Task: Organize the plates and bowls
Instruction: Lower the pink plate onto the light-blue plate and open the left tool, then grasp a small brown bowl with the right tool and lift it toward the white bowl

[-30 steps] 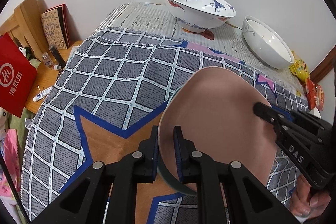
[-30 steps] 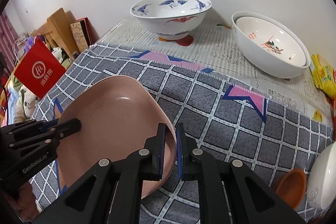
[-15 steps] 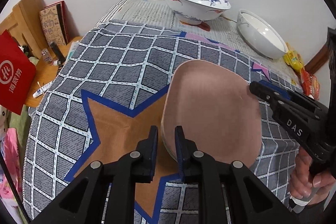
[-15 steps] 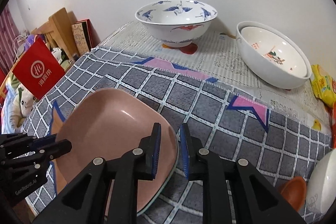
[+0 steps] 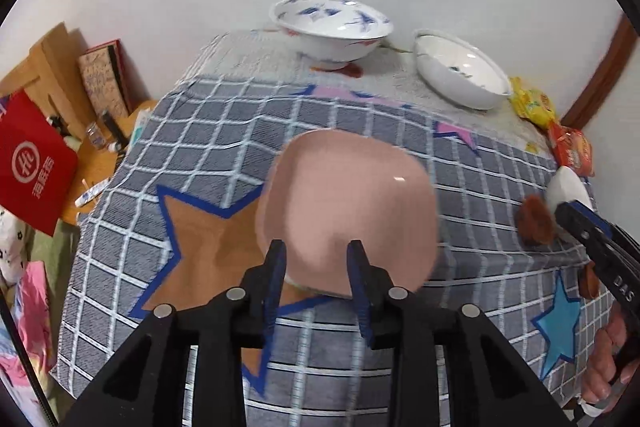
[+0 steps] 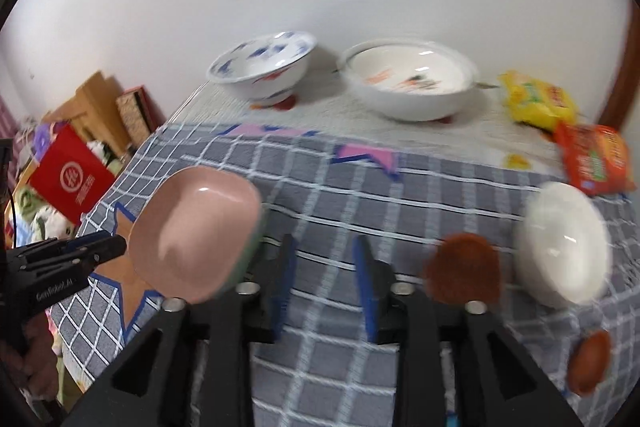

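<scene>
Lying on the left part of the desk (image 5: 224, 131), which is covered with a grey checked cloth (image 5: 360, 359) with stars, the pink plate (image 5: 348, 215) rests over a brown star pattern. At the far left, beside the desk, a red paper bag (image 5: 34, 163) stands on a lower wooden surface, and a book (image 5: 106, 79) leans against the wall behind it.

The left hand-held gripper (image 5: 316, 267) has its jaws spread wide, one on each side of the near rim of the pink plate; they do not seem to press it, and the plate lies on the cloth by itself. In the right wrist view the same plate (image 6: 196, 231) is to the left of the right hand-held gripper (image 6: 324, 267), whose jaws are also wide apart and hold nothing, above bare cloth.

At the back of the desk, near the wall, the blue-patterned bowl (image 5: 330, 27) stands upright, and just to its right is the white bowl (image 5: 460, 71), which seems to be two bowls nested; I cannot tell this surely. More to the right, on the near side, a brown saucer (image 6: 464, 269) lies beside a small white bowl (image 6: 564, 243), and another brown saucer (image 6: 590, 361) is closer to the desk edge. Yellow snack packs (image 6: 536, 99) and an orange snack pack (image 6: 596, 157) lie at the far right corner.
</scene>
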Motion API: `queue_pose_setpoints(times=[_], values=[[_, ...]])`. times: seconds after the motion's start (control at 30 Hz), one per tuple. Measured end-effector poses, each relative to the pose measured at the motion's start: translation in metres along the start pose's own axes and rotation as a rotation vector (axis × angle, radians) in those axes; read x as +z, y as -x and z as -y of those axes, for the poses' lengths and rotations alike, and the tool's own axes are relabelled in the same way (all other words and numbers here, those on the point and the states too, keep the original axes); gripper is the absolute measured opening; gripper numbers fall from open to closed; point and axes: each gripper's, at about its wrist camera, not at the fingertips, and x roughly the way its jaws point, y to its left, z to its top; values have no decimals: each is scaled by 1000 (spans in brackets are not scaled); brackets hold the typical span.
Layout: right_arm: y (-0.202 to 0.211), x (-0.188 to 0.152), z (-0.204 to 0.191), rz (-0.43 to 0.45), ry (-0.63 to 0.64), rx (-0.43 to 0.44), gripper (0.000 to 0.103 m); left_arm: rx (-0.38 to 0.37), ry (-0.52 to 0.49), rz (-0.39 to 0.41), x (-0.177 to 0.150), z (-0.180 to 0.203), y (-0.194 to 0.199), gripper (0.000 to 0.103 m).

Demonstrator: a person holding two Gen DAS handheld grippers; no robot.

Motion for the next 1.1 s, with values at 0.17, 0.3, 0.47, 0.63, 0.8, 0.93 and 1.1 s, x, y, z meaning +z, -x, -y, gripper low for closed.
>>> queue_pose_setpoints(times=[0.17, 0.3, 0.47, 0.63, 0.8, 0.93, 1.1], values=[[45, -21, 54, 50, -64, -103, 36, -33, -59, 11, -5, 41, 7, 38], [68, -36, 98, 53, -123, -134, 36, -52, -95, 23, -10, 71, 8, 43], [88, -58, 147, 48, -195, -199, 36, -93, -123, -3, -14, 105, 0, 46], [94, -91, 193, 29, -282, -251, 36, -104, -169, -13, -18, 136, -10, 49], [84, -114, 220, -5, -348, -254, 36, -110, -207, -32, -21, 162, -24, 50], [72, -120, 233, -24, -360, -264, 36, -119, -216, -44, -19, 177, -36, 50], [55, -126, 244, -52, -394, -241, 36, -137, -220, -68, -12, 193, -54, 50]])
